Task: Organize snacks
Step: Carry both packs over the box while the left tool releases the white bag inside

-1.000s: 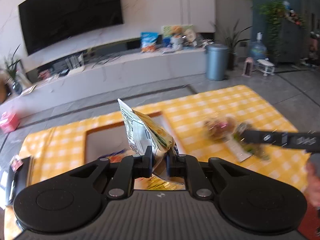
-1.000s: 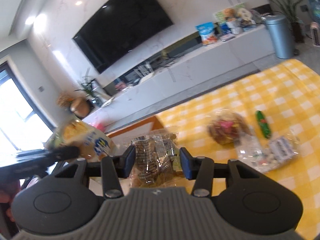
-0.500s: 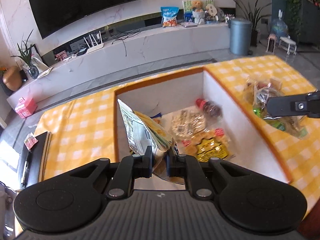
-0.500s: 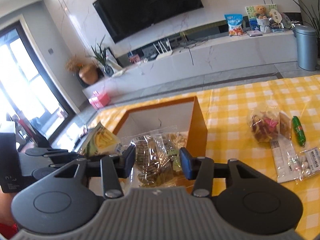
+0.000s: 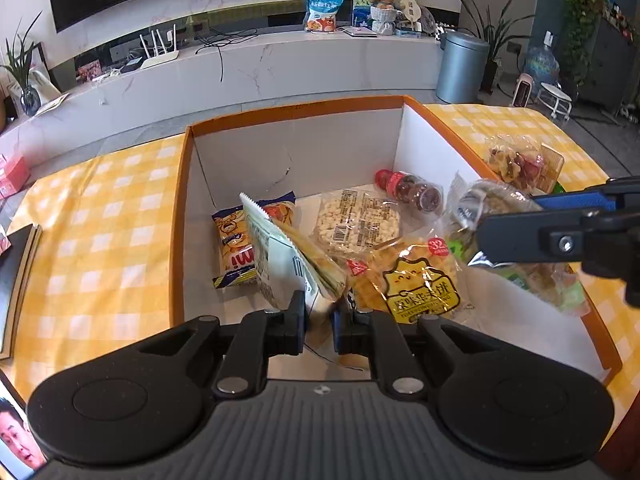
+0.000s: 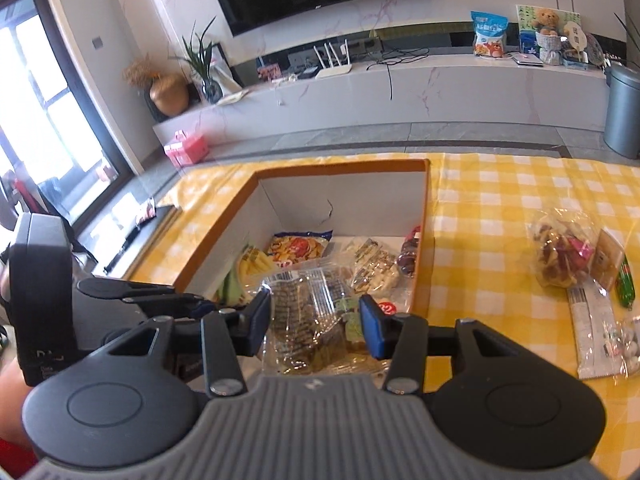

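Note:
An orange-rimmed white box (image 5: 182, 216) (image 6: 425, 240) sits on the yellow checked cloth and holds several snack packets. My left gripper (image 5: 319, 316) is shut on a white and yellow chip packet (image 5: 280, 256), held inside the box above the packets. My right gripper (image 6: 316, 316) is shut on a clear bag of brown biscuits (image 6: 308, 312) over the box's near right edge; that bag (image 5: 516, 236) shows at the right in the left wrist view. A clear bag of red and brown snacks (image 6: 560, 256) and a small green packet (image 6: 625, 286) lie on the cloth to the right.
A flat white-labelled clear packet (image 6: 592, 336) lies near the right edge of the cloth. A dark notebook (image 5: 16, 280) lies on the cloth left of the box. Behind the table stand a long white TV bench (image 5: 248, 76) and a grey bin (image 5: 460, 66).
Both grippers have travelled with their packets from above the cloth to over the box. The left one has sunk into it, and the box's contents have come into view.

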`<state>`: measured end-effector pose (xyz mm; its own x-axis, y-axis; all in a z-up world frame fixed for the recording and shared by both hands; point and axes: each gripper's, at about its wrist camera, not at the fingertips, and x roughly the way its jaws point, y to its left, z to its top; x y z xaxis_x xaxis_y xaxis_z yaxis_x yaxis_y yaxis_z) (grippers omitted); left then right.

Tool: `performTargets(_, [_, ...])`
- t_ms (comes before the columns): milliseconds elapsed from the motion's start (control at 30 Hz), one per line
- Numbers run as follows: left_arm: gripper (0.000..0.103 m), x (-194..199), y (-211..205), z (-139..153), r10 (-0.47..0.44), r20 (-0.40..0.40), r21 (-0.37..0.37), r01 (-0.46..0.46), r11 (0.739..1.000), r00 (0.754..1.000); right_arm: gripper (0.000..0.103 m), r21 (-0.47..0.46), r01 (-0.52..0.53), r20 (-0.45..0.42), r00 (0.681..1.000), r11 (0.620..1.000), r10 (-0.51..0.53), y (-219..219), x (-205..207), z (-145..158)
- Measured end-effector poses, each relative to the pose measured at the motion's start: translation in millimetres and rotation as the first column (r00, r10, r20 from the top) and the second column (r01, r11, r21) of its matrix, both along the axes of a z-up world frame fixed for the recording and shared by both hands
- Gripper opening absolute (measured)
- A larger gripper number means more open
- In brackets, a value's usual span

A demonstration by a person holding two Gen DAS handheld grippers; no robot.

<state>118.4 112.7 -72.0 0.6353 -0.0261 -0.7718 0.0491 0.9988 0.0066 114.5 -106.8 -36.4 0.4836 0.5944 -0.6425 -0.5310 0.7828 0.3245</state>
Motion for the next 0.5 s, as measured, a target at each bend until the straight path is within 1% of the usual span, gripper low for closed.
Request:
performTargets(100, [0.020, 0.9, 5.5, -2.9, 0.013, -0.019, 0.017, -0.013, 1.000, 1.000, 0.047, -0.029, -0.012, 0.003, 1.000, 1.000, 0.012, 12.3, 3.8, -2.0])
performTargets(200, [0.029, -3.6, 2.2, 0.7, -0.006, -0.009, 0.040, 0.006, 0.999, 1.000, 0.047, -0.060, -0.020, 0.004, 1.000, 0.998, 0.020, 21.6, 8.5, -6.2])
performTargets(233, [0.038, -5.1, 0.6, 3.3, -0.014, 0.006, 0.042, 0.014, 0.999, 1.000, 0.047, -0.072, -0.024, 0.009, 1.000, 0.997, 0.025, 24.7, 9.4, -6.6])
performTargets(267, [0.058, -5.9, 0.4, 6.9, -0.023, 0.024, 0.043, 0.022, 0.999, 0.999, 0.047, -0.086, -0.031, 0.016, 0.999, 0.996, 0.032, 28.7, 9.9, -7.7])
performTargets(333, [0.080, -11.8, -0.2, 16.4, -0.025, 0.090, 0.039, 0.022, 0.999, 0.996, 0.047, -0.108, -0.043, 0.026, 0.999, 0.993, 0.046, 32.2, 11.8, -8.5])
performTargets(367, [0.081, -15.4, 1.3, 21.4, -0.028, 0.122, 0.026, 0.025, 0.999, 0.992, 0.047, -0.114, -0.046, 0.027, 0.998, 0.992, 0.050, 33.5, 13.3, -9.2])
performTargets(400, [0.081, -17.3, 4.1, 25.5, -0.027, 0.137, 0.004, 0.027, 1.000, 0.990, 0.047, -0.116, -0.047, 0.025, 0.998, 0.992, 0.050, 34.2, 15.2, -9.6])
performTargets(500, [0.077, -21.4, 15.2, 32.4, 0.011, 0.137, -0.061, -0.003, 0.998, 0.991, 0.047, -0.114, -0.047, 0.012, 0.999, 0.992, 0.049, 34.1, 21.9, -10.0])
